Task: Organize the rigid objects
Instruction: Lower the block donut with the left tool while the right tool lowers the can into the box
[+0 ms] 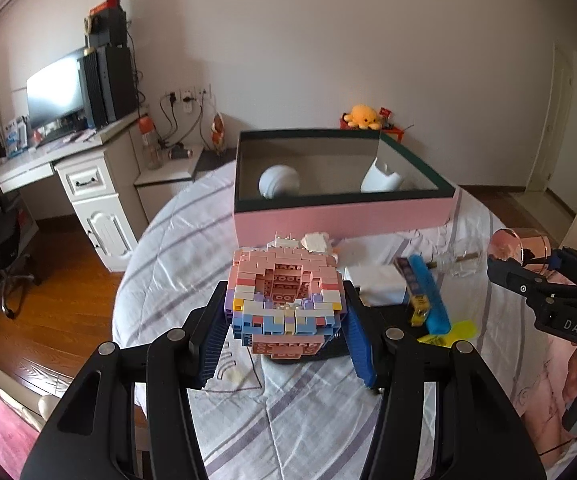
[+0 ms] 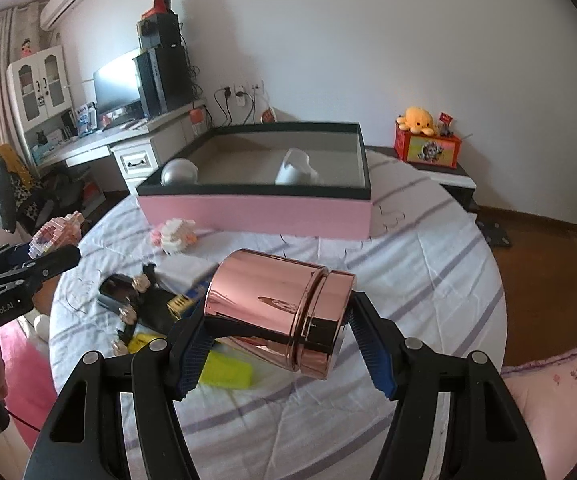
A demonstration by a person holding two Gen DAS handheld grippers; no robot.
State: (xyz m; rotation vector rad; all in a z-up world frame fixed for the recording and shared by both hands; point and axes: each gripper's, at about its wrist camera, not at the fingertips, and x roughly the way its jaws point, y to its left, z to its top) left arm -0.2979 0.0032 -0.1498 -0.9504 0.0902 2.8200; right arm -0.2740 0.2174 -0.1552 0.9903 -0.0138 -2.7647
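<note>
Left gripper [image 1: 284,312] clamps the pastel brick model [image 1: 284,300]; right gripper [image 2: 280,336] grips the rose-gold canister [image 2: 280,312]; pink box [image 1: 340,220] sits at twelve o'clock

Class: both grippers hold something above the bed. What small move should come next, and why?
Probably carry both forward over the pink box. The left gripper is shut on the brick model, the right gripper on the copper jar, both clear of the sheet, and the open box ahead has bare floor between its two white items.
</note>
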